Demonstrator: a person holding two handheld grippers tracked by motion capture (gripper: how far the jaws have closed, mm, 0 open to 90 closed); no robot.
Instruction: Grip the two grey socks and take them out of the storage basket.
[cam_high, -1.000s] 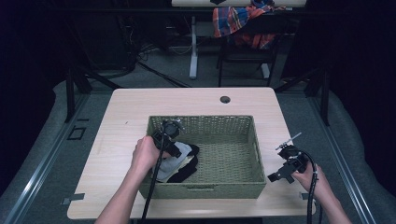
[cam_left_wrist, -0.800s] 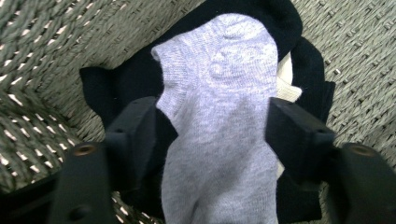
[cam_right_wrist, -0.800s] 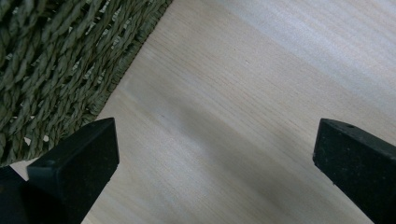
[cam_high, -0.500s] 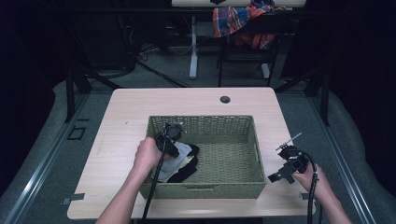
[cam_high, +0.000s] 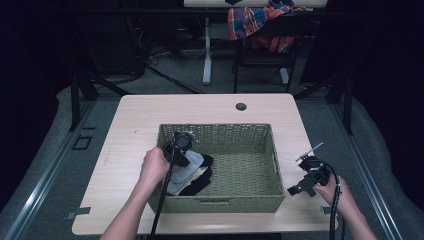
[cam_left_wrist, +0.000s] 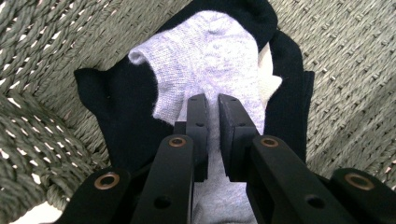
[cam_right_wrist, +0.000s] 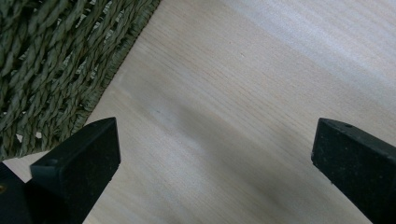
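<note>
Left gripper (cam_left_wrist: 212, 105) jaws closed onto grey sock (cam_left_wrist: 210, 56).

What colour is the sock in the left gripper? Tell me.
Light grey. The sock lies on black ones; the left gripper view shows it best.

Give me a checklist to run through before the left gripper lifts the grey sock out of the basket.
1. Left gripper closed on the grey sock: ok; jaws just closed, fabric pinched between them.
2. Only the grey sock caught: cannot tell; a black sock lies directly under it.
3. Green wicker basket wall clear of the gripper: ok.
4. Right gripper out of the way: ok; open over the bare table beside the basket.
5. Room on the table to set the sock: ok.
</note>
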